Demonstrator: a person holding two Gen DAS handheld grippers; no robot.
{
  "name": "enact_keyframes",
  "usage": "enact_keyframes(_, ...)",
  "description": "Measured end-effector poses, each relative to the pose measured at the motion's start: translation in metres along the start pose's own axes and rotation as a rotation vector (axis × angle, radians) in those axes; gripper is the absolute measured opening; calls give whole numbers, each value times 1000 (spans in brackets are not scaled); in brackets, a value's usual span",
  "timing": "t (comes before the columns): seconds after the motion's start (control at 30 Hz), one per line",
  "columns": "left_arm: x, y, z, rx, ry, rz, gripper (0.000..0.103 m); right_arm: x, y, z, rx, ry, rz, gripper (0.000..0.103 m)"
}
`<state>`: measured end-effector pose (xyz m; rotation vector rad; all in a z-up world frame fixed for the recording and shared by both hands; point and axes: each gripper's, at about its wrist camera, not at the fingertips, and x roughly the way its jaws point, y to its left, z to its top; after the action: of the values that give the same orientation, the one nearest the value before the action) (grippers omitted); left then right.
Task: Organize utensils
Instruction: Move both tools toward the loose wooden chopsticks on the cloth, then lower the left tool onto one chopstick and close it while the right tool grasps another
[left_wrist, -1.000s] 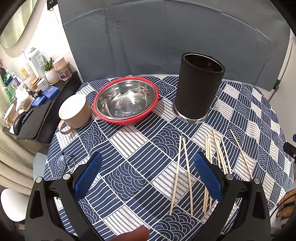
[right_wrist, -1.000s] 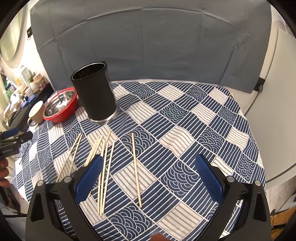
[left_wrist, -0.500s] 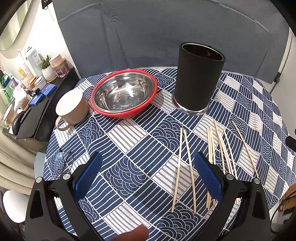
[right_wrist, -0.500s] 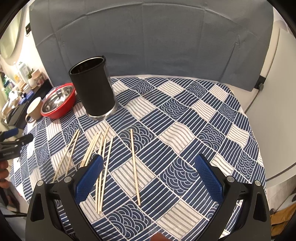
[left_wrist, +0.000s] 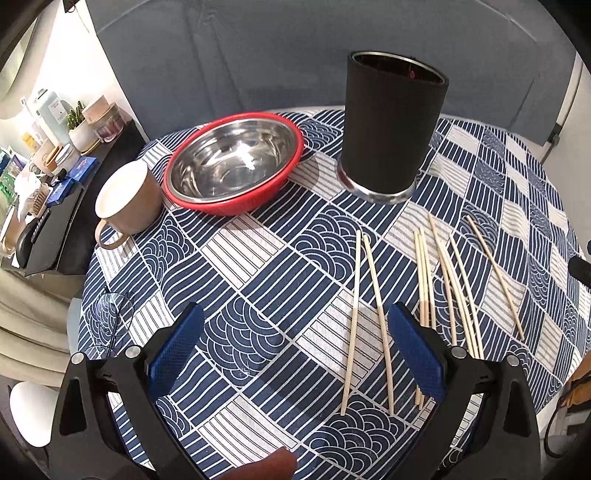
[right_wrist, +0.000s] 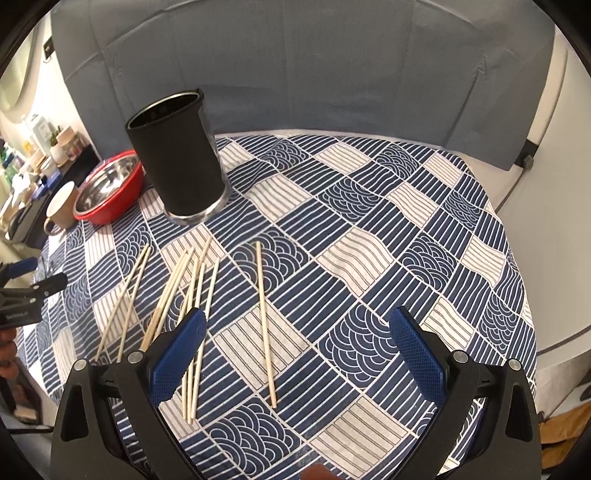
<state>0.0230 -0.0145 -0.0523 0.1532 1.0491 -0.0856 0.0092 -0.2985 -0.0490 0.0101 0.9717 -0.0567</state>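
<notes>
Slender wooden chopsticks (right_wrist: 263, 321), matte cylindrical holder (right_wrist: 177, 155)

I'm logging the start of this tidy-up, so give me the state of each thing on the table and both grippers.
Left gripper: open, empty, above the cloth.
Right gripper: open, empty.
Black holder: upright, no chopsticks showing above its rim.
Chopsticks: lying loose on the tablecloth, none picked up.
Steel bowl: upright, empty, nested in a red bowl.
Mug: upright.

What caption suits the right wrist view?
Open right gripper above loose wooden chopsticks near tall black cylindrical holder.
</notes>
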Motion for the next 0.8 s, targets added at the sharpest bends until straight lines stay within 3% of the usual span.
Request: enact_keyframes(0.8, 67, -11, -16, 42, 154, 29, 97, 74, -2, -6, -13, 161, 10, 95)
